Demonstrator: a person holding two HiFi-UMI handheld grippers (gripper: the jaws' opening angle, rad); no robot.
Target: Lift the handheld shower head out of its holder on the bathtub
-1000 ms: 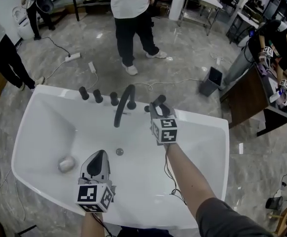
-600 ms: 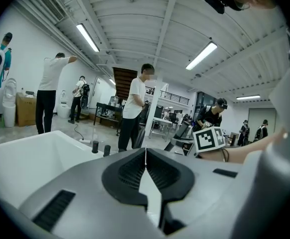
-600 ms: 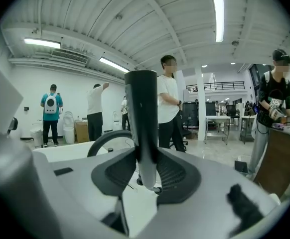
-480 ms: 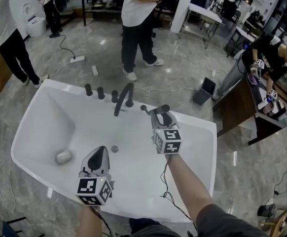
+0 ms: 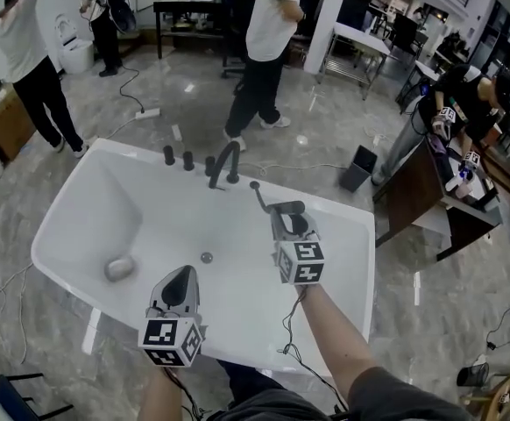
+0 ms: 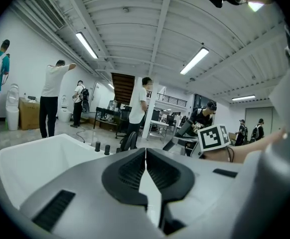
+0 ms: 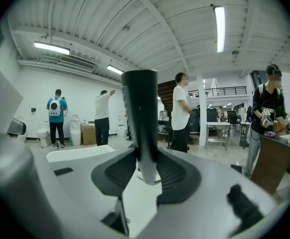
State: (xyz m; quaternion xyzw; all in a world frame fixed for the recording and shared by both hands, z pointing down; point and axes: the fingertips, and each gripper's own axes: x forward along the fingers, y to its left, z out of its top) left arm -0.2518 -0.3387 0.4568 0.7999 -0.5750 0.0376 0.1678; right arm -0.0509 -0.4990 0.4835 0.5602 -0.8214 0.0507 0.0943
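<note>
Overhead, right gripper (image 5: pixel 287 220) hides much of shower head (image 5: pixel 260 196).

You have even, bright light: ceiling lights (image 7: pixel 218 26) above the tub (image 5: pixel 88 200), faint glare on the floor (image 5: pixel 187 87) beyond it. Your gripper views bow and darken at the edges; whatever sits closest blurs.

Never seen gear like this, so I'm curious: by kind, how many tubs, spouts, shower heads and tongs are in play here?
Tongs: 2 (left tongs, right tongs)
Shower head: 1, clamped in the right tongs
Bathtub: 1
Spout: 1
Total: 5
</note>
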